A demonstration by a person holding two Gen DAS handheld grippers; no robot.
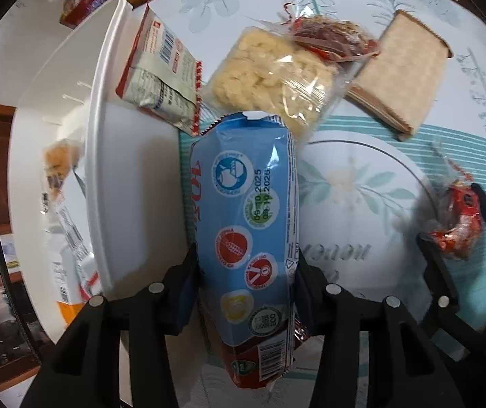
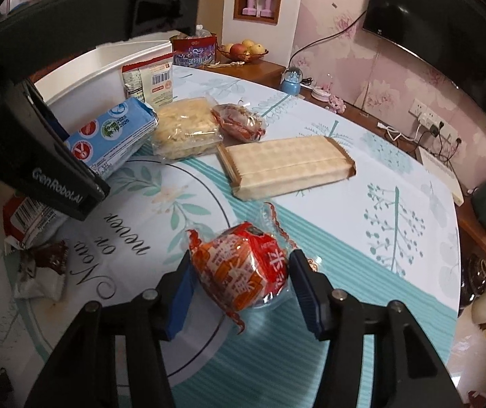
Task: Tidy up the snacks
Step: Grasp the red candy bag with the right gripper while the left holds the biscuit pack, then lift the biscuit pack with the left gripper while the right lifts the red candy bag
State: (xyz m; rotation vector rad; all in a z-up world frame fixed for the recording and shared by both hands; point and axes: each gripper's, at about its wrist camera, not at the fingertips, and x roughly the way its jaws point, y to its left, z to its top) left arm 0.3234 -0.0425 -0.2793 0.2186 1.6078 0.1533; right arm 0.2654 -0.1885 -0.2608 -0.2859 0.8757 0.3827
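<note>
A blue snack packet (image 1: 243,204) with round printed badges lies lengthwise between my left gripper's (image 1: 245,272) pads, which press on both its sides. Its far end points at the white bin (image 1: 93,156) on the left. From the right wrist view the same blue packet (image 2: 113,136) sits tilted in that gripper at the upper left. My right gripper (image 2: 239,280) is shut on a red-orange wrapped snack (image 2: 236,258) low over the patterned tablecloth (image 2: 345,238). That red snack (image 1: 457,224) also shows at the right edge of the left wrist view.
A red-and-white barcode packet (image 1: 161,78) leans on the bin's rim. Beyond lie a clear bag of yellow puffs (image 2: 185,129), a small red snack bag (image 2: 239,120) and a long wafer pack (image 2: 287,166). A brown crumpled wrapper (image 2: 44,265) lies at the left.
</note>
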